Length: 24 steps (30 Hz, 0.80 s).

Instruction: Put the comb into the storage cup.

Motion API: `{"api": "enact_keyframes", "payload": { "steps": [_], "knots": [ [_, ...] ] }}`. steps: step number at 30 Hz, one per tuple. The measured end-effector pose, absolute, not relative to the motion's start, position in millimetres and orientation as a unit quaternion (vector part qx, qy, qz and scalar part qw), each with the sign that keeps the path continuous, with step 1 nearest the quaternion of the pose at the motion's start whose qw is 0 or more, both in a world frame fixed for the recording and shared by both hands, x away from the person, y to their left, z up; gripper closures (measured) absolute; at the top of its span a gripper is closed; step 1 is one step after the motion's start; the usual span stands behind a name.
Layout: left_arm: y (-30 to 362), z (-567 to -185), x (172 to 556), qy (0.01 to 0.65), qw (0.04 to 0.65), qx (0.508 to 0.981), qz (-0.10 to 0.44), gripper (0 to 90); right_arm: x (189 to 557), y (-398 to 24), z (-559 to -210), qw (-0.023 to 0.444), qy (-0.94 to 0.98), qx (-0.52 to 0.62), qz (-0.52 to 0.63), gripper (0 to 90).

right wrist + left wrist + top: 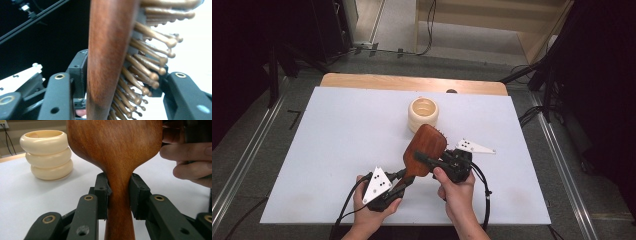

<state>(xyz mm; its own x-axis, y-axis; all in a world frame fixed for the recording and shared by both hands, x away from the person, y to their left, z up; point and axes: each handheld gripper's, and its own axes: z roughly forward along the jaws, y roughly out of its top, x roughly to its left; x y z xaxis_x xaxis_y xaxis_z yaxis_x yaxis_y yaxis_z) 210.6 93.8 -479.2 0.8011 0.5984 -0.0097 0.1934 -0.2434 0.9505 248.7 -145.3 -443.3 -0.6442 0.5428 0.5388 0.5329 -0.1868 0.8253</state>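
A brown wooden hairbrush (pixel 426 146) is held above the white table cover (pixel 337 140), its head towards the far side. My left gripper (pixel 405 178) is shut on the brush's narrow neck (pixel 119 195), one pad on each side. My right gripper (pixel 424 160) comes in from the right across the brush head (pixel 107 50). One pad lies against the smooth wooden back and the other against the tips of the wooden bristles (pixel 150 57). In the left gripper view the hairbrush's back (pixel 117 147) faces the camera, with the person's right hand (pixel 192 160) beside it.
A cream ribbed holder (pixel 423 114), open on top, stands just beyond the brush; it sits at the upper left in the left gripper view (pixel 46 155). A bare wooden strip (pixel 412 82) runs along the table's far edge, with cables on the floor beyond.
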Motion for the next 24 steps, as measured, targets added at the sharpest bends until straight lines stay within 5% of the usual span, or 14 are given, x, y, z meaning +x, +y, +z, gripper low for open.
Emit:
{"api": "enact_keyframes", "payload": {
  "steps": [4, 12, 19, 24],
  "knots": [
    [95.6, -478.8, 213.5, 0.258, 0.566, 0.766, 0.161, 69.2, 247.1, -143.2, -442.4, -0.001, 0.642, 0.406, 0.650, 50.9],
    [99.6, -475.3, 217.4, 0.270, 0.571, 0.761, 0.147, 25.7, 245.8, -146.0, -439.9, 0.019, 0.648, 0.392, 0.653, 53.6],
    [105.0, -478.3, 222.7, 0.284, 0.563, 0.764, 0.134, 3.1, 244.9, -153.2, -437.0, 0.037, 0.645, 0.390, 0.657, 53.7],
    [110.8, -478.9, 223.7, 0.279, 0.568, 0.763, 0.131, 0.0, 244.4, -156.5, -434.6, 0.049, 0.642, 0.387, 0.659, 53.7]
  ]
}}
